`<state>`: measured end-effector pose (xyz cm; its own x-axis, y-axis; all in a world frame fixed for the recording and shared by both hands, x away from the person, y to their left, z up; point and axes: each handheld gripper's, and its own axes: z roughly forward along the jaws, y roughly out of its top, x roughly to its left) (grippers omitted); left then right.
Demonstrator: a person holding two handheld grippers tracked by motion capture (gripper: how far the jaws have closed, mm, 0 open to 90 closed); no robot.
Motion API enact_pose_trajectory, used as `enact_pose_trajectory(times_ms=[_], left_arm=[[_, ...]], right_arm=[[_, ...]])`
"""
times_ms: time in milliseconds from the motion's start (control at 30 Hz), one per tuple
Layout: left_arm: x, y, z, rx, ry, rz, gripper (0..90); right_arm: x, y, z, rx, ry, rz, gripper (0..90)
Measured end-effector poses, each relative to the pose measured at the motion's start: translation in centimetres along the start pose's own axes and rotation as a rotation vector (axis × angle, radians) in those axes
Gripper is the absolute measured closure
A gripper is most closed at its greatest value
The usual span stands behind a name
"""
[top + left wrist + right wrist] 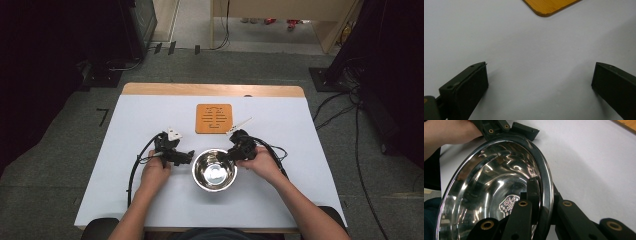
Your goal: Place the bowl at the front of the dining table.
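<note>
A shiny steel bowl stands on the white table near the front middle. My right gripper is shut on the bowl's right rim; in the right gripper view one jaw lies inside the bowl and the other outside, and the gripper pinches the rim. Just left of the bowl, my left gripper rests low over the table and points toward the bowl. Its jaws stand wide apart in the left gripper view, with only bare tabletop between them. It also shows beyond the bowl's far rim.
An orange wooden trivet with cut slots lies flat behind the bowl, and its corner shows ahead of the left jaws. Cables trail from both grippers across the table. Beyond the table are dark equipment and floor cables.
</note>
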<state>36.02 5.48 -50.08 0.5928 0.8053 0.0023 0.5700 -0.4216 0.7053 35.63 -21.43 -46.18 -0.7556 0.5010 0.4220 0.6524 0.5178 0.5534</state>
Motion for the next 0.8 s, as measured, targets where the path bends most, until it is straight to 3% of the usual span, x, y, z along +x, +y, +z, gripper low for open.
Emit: enact_pose_trajectory(times_ms=[433, 600, 800], left_arm=[[0.00, 0.00, 0.00, -0.001, 0.000, 0.000, 0.4], [-0.01, 0.00, 0.00, -0.001, 0.000, -0.001, 0.4], [0.01, 0.00, 0.00, 0.001, 0.000, 0.001, 0.4]], right_arm=[[-0.31, 0.09, -0.45, -0.041, -0.037, 0.010, 86.2], [-0.32, 0.10, -0.50, -0.050, -0.078, -0.003, 85.6], [-0.72, 0.14, -0.71, -0.075, -0.069, 0.026, 85.8]])
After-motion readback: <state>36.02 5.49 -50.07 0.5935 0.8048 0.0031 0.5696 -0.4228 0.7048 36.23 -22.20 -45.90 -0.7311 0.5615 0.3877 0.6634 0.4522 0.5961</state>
